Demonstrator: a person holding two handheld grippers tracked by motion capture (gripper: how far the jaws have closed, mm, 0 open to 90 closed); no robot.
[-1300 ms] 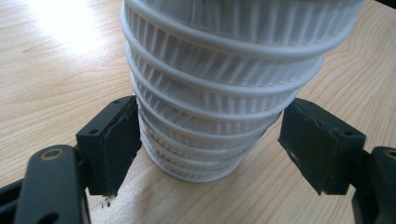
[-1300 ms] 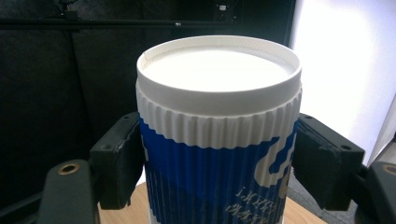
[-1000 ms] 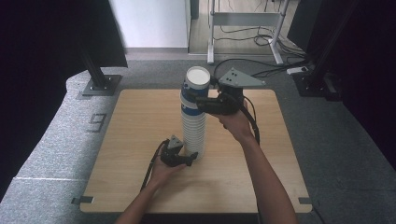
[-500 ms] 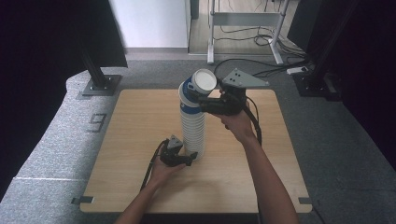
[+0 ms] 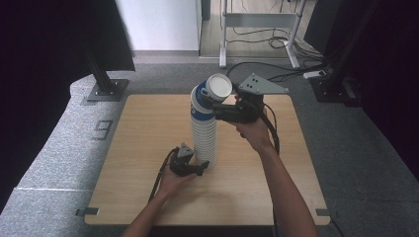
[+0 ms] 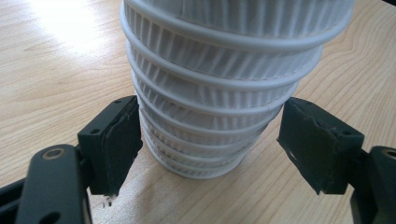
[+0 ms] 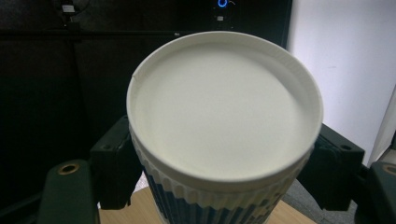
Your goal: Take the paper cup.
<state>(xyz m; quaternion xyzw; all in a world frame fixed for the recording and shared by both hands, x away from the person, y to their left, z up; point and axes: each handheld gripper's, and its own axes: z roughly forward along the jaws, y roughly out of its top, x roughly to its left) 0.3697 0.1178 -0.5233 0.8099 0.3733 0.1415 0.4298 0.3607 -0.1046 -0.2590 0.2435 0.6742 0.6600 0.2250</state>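
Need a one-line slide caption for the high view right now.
Right hand-held gripper tilts the top cup off the cup stack; left hand-held gripper straddles its base.

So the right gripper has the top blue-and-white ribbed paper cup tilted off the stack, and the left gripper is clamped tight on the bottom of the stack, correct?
Not quite. The left gripper is not clamped: in the left gripper view its jaws stand open either side of the white ribbed paper cup stack. The right gripper does hold the tilted blue-and-white top cup.
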